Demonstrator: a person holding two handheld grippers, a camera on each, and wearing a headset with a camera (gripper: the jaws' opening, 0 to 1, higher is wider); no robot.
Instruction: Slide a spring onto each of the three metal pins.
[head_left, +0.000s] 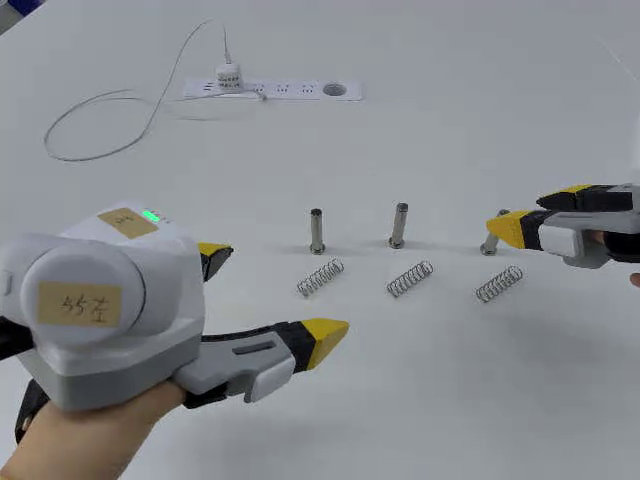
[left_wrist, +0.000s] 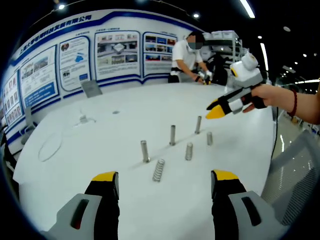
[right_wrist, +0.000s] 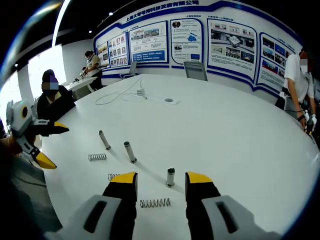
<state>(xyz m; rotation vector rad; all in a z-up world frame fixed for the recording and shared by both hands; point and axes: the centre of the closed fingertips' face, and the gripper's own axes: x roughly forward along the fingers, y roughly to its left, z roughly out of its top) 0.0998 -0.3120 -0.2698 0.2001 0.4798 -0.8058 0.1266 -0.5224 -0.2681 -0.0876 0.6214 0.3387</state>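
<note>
**Little writing is legible**

A tan paper label (head_left: 78, 303) on the round rear housing of the left gripper (head_left: 282, 289) bears handwriting, seemingly "55" and one character. A second tan label (head_left: 128, 221) on its top is unreadable. Far ahead of its jaws, a blue wall banner (left_wrist: 55, 25) carries Chinese characters too small to read.
</note>
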